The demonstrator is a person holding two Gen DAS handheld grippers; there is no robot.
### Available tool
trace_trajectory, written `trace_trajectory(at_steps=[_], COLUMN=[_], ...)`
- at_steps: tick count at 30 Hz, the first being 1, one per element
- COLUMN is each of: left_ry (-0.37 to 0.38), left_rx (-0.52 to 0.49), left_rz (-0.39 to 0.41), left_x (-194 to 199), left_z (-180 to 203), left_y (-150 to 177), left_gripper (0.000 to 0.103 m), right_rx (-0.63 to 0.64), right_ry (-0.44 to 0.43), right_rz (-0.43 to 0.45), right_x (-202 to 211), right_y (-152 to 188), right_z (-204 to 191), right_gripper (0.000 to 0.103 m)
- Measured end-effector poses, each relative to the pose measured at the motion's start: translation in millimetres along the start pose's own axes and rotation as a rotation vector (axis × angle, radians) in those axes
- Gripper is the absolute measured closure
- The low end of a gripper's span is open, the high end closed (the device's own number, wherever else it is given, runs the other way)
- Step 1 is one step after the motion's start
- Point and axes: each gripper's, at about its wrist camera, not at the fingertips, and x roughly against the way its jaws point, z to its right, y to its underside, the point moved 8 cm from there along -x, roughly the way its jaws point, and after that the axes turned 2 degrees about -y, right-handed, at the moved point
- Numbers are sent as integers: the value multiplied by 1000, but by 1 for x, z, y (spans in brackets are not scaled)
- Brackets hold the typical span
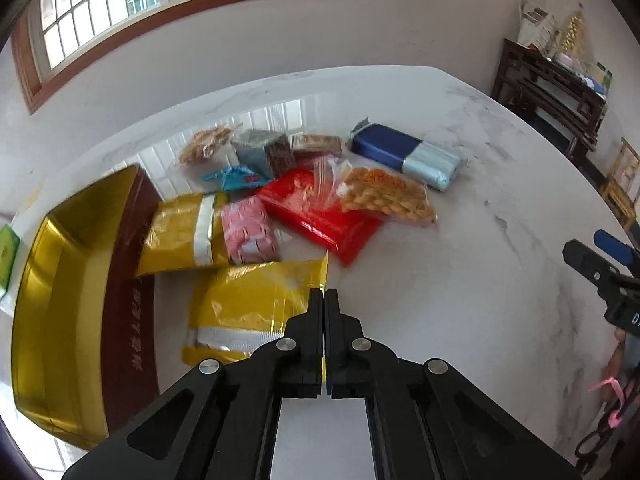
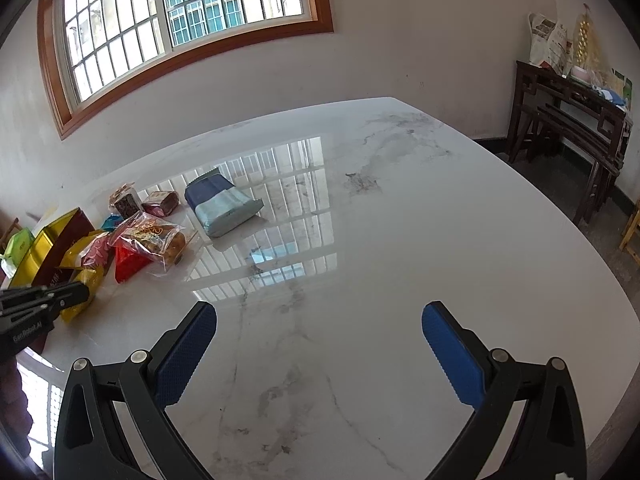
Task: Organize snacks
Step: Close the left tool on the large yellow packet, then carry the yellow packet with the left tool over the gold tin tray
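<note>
My left gripper [image 1: 324, 294] is shut on the right edge of a gold foil snack bag [image 1: 252, 308], at the near side of a pile of snacks on the white marble table [image 1: 460, 280]. The pile holds a second gold bag [image 1: 184, 236], a pink packet [image 1: 250, 230], a red packet [image 1: 320, 216], a clear bag of fried twists [image 1: 386, 196] and a blue and pale-blue pack [image 1: 404, 154]. An open gold box [image 1: 72, 296] stands at the left. My right gripper [image 2: 320, 344] is open and empty over bare table, right of the pile.
A green packet [image 1: 6, 256] lies at the far left edge beyond the gold box. A dark wooden side table [image 2: 576, 120] with bags on it stands by the wall at the right. A wooden chair [image 1: 624, 188] is at the right edge.
</note>
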Motion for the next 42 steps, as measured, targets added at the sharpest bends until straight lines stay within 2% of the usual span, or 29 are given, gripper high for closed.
trace_trajectory(at_steps=[4, 14, 34, 42], left_ry=[45, 101, 120, 89], left_rx=[54, 143, 211, 213], left_rz=[28, 92, 155, 205], left_x=[11, 47, 83, 106], left_z=[-6, -26, -48, -62], left_y=[2, -16, -36, -49], left_gripper=[103, 103, 103, 103], right_rx=[-6, -3, 11, 18], right_ry=[0, 7, 18, 24], right_rz=[0, -4, 2, 1], right_x=[0, 0, 0, 0], right_y=[0, 1, 1, 2], right_z=[1, 1, 1, 0], right_gripper=[0, 0, 0, 0])
